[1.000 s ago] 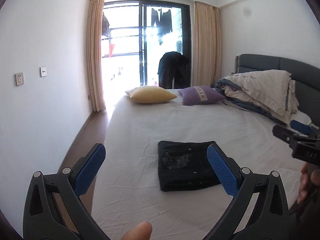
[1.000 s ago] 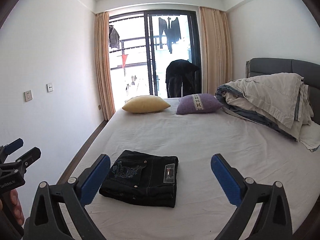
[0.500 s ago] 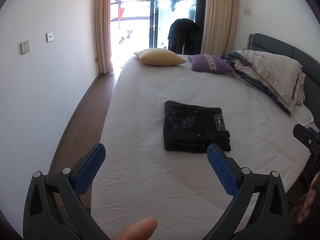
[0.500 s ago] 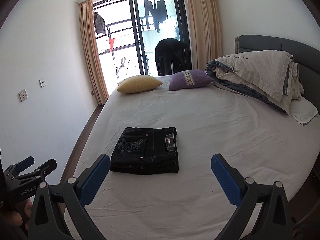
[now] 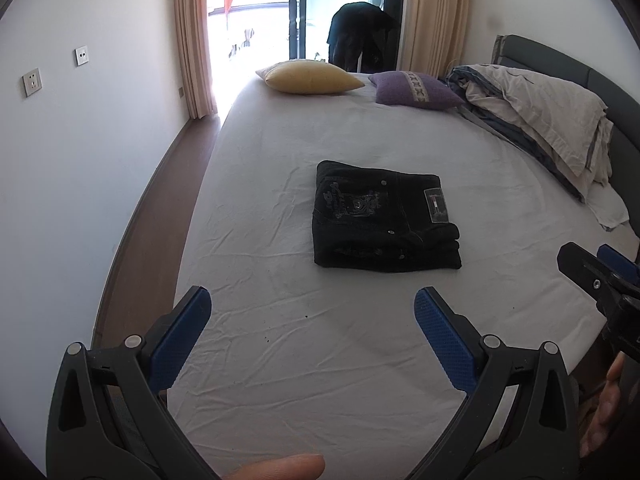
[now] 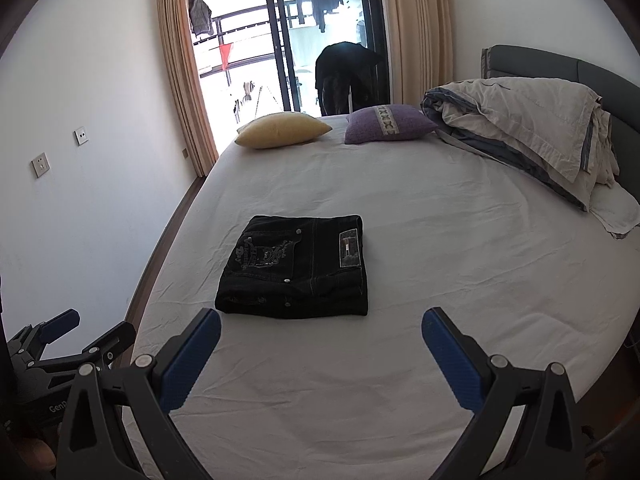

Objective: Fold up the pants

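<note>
**Grippers pulled back, pants folded**

Both grippers have backed off and tilted down since earlier. Left gripper (image 5: 312, 312) spread, empty; right gripper (image 6: 320, 330) spread, empty. Folded black pants (image 5: 384, 220) lie mid-frame on white bed (image 5: 280, 360), pillows upper centre.

- The bed (image 6: 400, 200) is carrying a white sheet (image 5: 280, 360), which is showing light creases and a few dark specks near its front edge.
- Folded black pants (image 5: 384, 224) are lying flat near the middle of the sheet, with the label patch facing up.
- A yellow pillow (image 6: 284, 130) and a purple pillow (image 6: 388, 124) are resting side by side at the far edge.
- A bundled beige and grey duvet (image 6: 524, 124) is lying against the headboard side, on the right.
</note>
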Tool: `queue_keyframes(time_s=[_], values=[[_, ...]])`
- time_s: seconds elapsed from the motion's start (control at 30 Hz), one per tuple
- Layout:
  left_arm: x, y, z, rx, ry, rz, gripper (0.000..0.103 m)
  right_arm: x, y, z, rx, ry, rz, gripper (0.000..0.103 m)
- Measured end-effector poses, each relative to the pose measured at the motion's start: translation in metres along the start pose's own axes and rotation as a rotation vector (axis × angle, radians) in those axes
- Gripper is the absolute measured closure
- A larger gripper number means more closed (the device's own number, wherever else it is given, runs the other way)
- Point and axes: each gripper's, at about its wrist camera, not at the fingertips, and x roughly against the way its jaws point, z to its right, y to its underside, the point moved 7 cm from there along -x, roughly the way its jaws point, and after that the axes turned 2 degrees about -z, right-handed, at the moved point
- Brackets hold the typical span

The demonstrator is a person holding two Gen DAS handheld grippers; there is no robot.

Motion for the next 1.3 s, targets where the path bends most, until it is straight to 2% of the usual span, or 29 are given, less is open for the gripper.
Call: queue_keyframes(time_s=[1.3], values=[[-0.035,0.006,0.0,0.001,-0.015,-0.061,0.0,-0.031,0.012,0.009,-0.007,0.002,-0.075,0.0]])
